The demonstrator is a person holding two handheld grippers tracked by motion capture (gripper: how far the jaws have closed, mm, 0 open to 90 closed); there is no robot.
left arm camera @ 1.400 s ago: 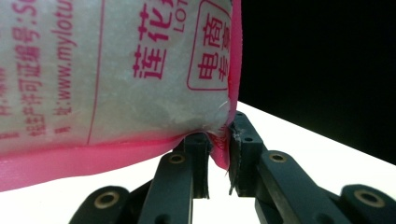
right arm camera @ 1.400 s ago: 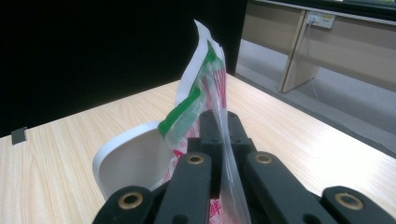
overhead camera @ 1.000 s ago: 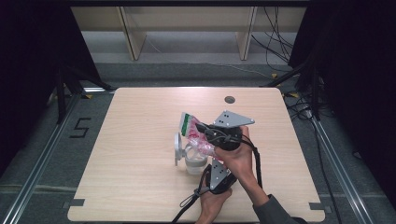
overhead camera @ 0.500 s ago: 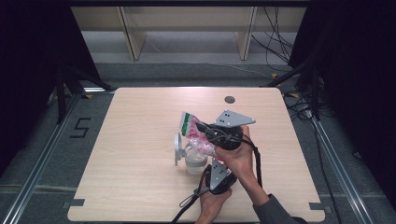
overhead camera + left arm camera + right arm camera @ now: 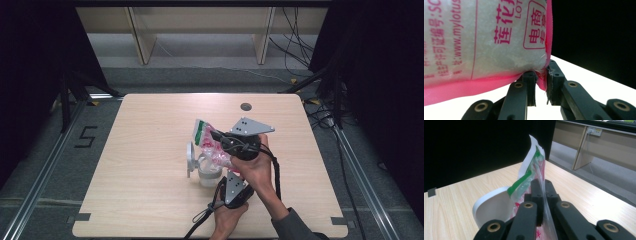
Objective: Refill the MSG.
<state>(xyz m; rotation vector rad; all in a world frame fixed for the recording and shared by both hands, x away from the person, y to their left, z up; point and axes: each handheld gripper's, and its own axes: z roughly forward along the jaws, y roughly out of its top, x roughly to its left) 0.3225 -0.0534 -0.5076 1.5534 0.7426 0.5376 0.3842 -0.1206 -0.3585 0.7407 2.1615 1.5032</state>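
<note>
**Both grippers clamp one plastic bag over a white cup**

High view: the right gripper (image 5: 220, 137) and the left gripper (image 5: 227, 172) meet at a plastic bag (image 5: 207, 140) near the middle of the table (image 5: 150, 125). A white cup (image 5: 207, 172) with its lid (image 5: 190, 159) hinged open stands just below the bag, beside both grippers.

Left gripper view: the black jaws pinch the pink bottom seam of the bag (image 5: 486, 42), which bulges above and to the left of them.

Right gripper view: the jaws are clenched on the clear film of the bag (image 5: 531, 172), whose green-striped top rises ahead of them. The lid (image 5: 491, 207) sits just left of the jaws.
</note>
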